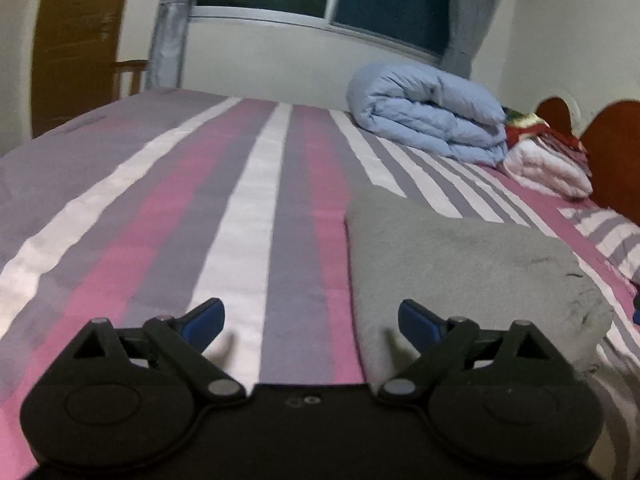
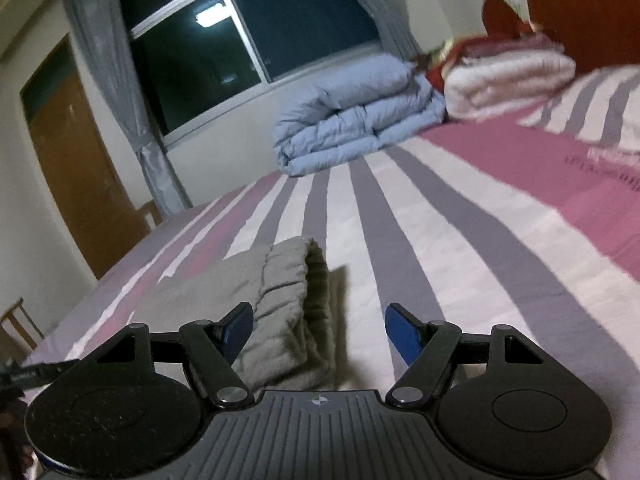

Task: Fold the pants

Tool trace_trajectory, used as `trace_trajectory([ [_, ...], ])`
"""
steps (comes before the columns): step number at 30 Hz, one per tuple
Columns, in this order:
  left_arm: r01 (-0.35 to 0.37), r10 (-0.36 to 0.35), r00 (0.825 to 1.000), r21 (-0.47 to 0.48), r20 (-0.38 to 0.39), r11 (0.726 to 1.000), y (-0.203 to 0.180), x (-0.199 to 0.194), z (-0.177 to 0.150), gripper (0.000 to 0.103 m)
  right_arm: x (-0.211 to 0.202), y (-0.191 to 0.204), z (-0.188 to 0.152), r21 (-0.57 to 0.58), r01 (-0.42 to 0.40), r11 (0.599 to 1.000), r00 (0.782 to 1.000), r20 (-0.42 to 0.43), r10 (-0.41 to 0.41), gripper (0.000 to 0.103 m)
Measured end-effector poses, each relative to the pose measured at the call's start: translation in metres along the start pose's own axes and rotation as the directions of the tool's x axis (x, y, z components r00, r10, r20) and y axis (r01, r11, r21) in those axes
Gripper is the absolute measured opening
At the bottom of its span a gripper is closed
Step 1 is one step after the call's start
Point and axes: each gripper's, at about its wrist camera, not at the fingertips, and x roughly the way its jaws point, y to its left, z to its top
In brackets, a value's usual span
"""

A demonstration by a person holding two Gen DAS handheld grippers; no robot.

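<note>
The grey pants [image 1: 460, 272] lie folded into a compact stack on the striped bed. In the left wrist view my left gripper [image 1: 312, 320] is open and empty just above the sheet, with the stack's left edge by its right finger. In the right wrist view the pants [image 2: 280, 312] show their ribbed waistband end, lying between and to the left of the jaws. My right gripper [image 2: 320, 332] is open and holds nothing.
The bed sheet [image 1: 200, 220] has pink, grey and white stripes. A folded light-blue duvet [image 1: 428, 112] and a white and red blanket pile [image 1: 548, 160] sit at the far end by the red-brown headboard [image 1: 612, 152]. A window and a wooden door stand behind.
</note>
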Motion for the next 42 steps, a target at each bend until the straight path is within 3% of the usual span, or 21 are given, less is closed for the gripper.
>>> trace_trajectory([
  [4,0.027,-0.029,0.999,-0.032,-0.039,0.999,-0.002,-0.002,-0.005,0.087,-0.001,0.008,-0.01,0.026,-0.037,0.999,0.998,-0.041,0.038,0.08],
  [6,0.053,-0.055,0.997,-0.029,-0.051,0.998,-0.005,-0.003,-0.007,0.086,0.004,0.006,-0.012,0.112,-0.078,0.991,0.994,-0.072,0.087,0.08],
  [8,0.053,-0.054,0.996,-0.017,-0.068,0.998,-0.007,-0.003,-0.012,0.079,0.011,0.006,-0.012,0.142,-0.077,0.987,0.991,-0.097,0.092,0.08],
  [11,0.109,-0.112,0.991,-0.041,-0.074,0.993,-0.001,-0.009,-0.02,0.075,0.016,0.009,-0.013,0.15,-0.087,0.985,0.987,-0.121,0.106,0.08],
  [19,0.101,-0.09,0.985,0.069,-0.151,0.992,-0.009,-0.002,-0.037,0.074,0.021,0.004,-0.019,0.161,-0.074,0.984,0.986,-0.136,0.097,0.08],
  [22,0.071,-0.056,0.989,0.11,-0.135,0.991,-0.015,-0.002,-0.041,0.074,0.019,0.003,-0.02,0.162,-0.07,0.984,0.987,-0.129,0.092,0.08],
  [29,0.011,-0.002,0.996,0.101,-0.094,0.995,-0.017,0.011,-0.042,0.079,0.031,-0.001,-0.021,0.218,-0.08,0.973,0.984,-0.137,0.111,0.08],
  [33,-0.001,0.005,0.998,0.061,-0.063,0.998,-0.008,0.01,-0.039,0.08,0.057,-0.008,-0.019,0.353,-0.087,0.932,0.974,-0.166,0.154,0.079],
  [34,0.003,-0.001,0.998,0.042,-0.059,0.999,-0.004,0.009,-0.038,0.08,0.061,-0.009,-0.019,0.381,-0.088,0.92,0.973,-0.166,0.161,0.077],
  [35,-0.001,0.003,0.999,0.037,-0.05,0.999,-0.003,0.007,-0.038,0.079,0.064,-0.009,-0.018,0.387,-0.102,0.917,0.972,-0.157,0.174,0.051],
  [39,-0.01,0.008,1.0,0.071,0.027,0.997,-0.006,-0.006,-0.034,0.077,0.058,0.006,-0.003,0.296,-0.149,0.943,0.972,-0.132,0.195,0.044],
  [42,-0.031,0.033,0.999,0.073,-0.023,0.997,-0.004,0.004,-0.038,0.085,0.049,0.005,-0.003,0.277,-0.15,0.949,0.979,-0.093,0.182,0.043],
])
